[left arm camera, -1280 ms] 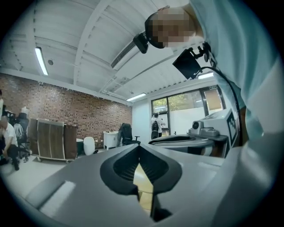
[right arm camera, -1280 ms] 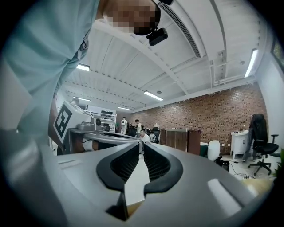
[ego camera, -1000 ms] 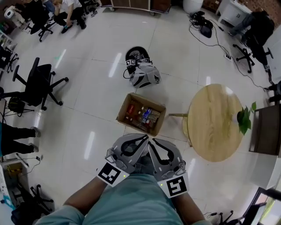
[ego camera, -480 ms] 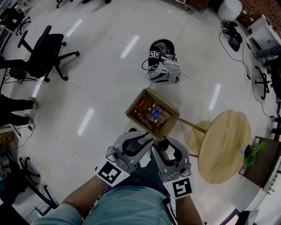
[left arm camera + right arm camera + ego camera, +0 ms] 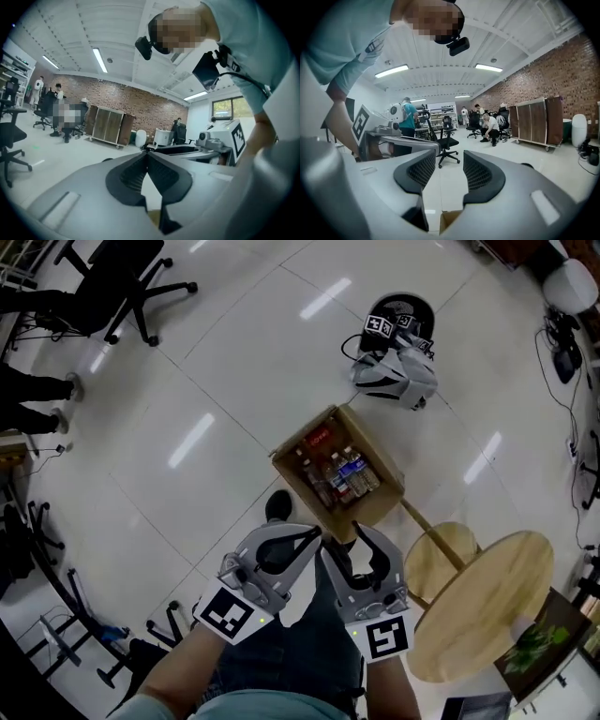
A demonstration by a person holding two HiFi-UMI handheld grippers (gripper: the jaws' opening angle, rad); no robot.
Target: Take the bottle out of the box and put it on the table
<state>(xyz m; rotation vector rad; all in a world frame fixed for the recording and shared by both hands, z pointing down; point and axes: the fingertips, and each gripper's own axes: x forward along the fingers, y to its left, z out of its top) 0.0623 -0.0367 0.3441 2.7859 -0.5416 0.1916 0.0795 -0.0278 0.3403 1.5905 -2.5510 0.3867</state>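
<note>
1. The open cardboard box stood on the floor at 12 o'clock from both grippers. The bottles sat packed inside it, none yet lifted. Whether they stood upright or lay flat could not be told.
2. The round wooden tabletop was at 4 o'clock from the box, near it.
3. The left gripper was clenched tip to tip on nothing.
4. The right gripper had its jaws opening. Only floor and a corner of the box showed between them.
5. The step in hand appeared to be the approach to the box. To do it well, the right gripper should be fully spread before it enters and should descend from above the rim.
6. A bottle at the edge of the pack should be chosen and gripped on its body, not its cap.
7. The clenched left gripper should stay clear of the rim or steady the box wall. A light box may otherwise lift with the bottle.
</note>
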